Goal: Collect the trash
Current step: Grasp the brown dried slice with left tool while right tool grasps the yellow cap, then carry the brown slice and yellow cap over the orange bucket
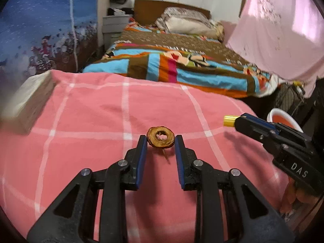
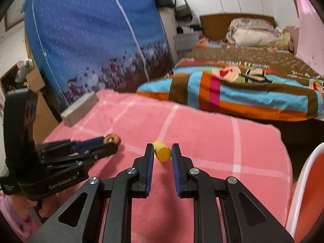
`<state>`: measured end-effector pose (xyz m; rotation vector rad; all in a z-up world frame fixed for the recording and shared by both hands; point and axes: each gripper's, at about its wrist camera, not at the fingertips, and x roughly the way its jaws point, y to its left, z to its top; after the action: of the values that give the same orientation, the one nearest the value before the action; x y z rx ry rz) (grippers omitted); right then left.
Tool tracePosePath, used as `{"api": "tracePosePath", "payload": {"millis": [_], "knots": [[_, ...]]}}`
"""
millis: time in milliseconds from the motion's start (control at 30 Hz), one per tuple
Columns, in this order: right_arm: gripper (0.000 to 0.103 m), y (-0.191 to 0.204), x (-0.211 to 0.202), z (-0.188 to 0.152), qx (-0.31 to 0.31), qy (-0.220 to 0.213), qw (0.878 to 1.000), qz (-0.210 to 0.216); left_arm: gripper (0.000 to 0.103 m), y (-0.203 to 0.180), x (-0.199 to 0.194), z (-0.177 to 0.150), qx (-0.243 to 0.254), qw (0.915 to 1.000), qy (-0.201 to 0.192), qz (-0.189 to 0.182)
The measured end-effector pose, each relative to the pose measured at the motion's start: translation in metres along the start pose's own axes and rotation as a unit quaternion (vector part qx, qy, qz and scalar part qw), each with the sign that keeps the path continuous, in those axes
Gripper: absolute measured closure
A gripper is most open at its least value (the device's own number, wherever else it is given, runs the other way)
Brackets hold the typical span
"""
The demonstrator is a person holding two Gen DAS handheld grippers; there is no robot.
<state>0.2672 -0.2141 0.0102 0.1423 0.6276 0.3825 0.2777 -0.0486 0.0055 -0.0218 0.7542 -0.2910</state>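
Note:
A brown dried fruit ring (image 1: 160,139) sits between the fingertips of my left gripper (image 1: 161,141), above the pink checked cloth (image 1: 101,121); the jaws are closed on its edges. The ring also shows in the right wrist view (image 2: 112,138) at the tip of the left gripper (image 2: 105,143). My right gripper (image 2: 161,151) is shut on a short yellow cylinder (image 2: 162,154). In the left wrist view the cylinder (image 1: 229,120) sticks out from the right gripper (image 1: 240,121) at the right.
A white and orange bin (image 1: 283,119) stands past the table's right edge; it also shows in the right wrist view (image 2: 307,192). A grey block (image 1: 26,105) lies at the cloth's far left corner. A bed (image 1: 172,60) with a colourful quilt lies behind.

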Motion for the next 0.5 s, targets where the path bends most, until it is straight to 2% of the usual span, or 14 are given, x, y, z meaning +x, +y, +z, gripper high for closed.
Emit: {"api": "tracePosePath", "payload": {"millis": [233, 500], "knots": [[0.087, 0.002, -0.022, -0.002, 0.0, -0.056, 0.998, -0.008, 0.072, -0.002, -0.025, -0.004, -0.01, 0.9981, -0.058, 0.017], [0.087, 0.004, -0.037, -0.005, -0.007, -0.099, 0.995, -0.007, 0.072, -0.005, -0.036, -0.008, -0.002, 0.9953, -0.096, 0.015]]}}
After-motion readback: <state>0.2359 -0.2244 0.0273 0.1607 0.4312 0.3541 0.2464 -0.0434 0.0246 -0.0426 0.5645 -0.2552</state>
